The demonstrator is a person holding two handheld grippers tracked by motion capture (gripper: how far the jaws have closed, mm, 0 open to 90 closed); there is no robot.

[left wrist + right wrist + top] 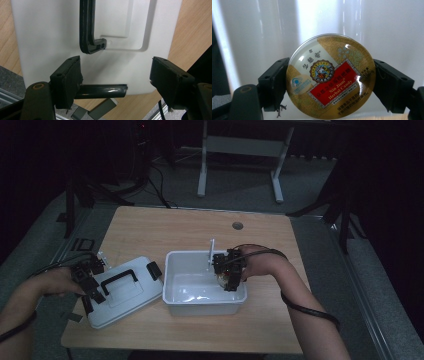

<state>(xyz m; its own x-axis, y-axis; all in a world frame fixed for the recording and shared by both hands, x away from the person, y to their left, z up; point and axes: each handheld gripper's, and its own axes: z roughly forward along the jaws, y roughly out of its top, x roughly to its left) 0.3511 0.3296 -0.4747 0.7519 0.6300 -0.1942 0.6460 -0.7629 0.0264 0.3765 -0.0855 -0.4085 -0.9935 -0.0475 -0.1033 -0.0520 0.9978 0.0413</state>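
Observation:
A white plastic bin [175, 270] stands in the middle of the wooden table. My right gripper [231, 281] reaches down inside it at the right, shut on a round gold-and-red candy tin [222, 279]. In the right gripper view the tin [330, 82] sits face-on between both pads of the gripper [330, 63], in front of the white bin wall [262, 30]. The bin's white lid [127, 292] lies flat to the left, its black handle [119, 276] up. My left gripper [94, 292] hovers at the lid's left edge, open. Its jaws [116, 62] straddle a black latch [102, 91] on the lid [50, 37].
A second black latch [154, 270] sits on the lid's right end, close to the bin. A white clip [211, 252] stands up at the bin's back rim. A round cable hole [237, 225] lies farther back. White desk legs [202, 170] stand on the floor behind.

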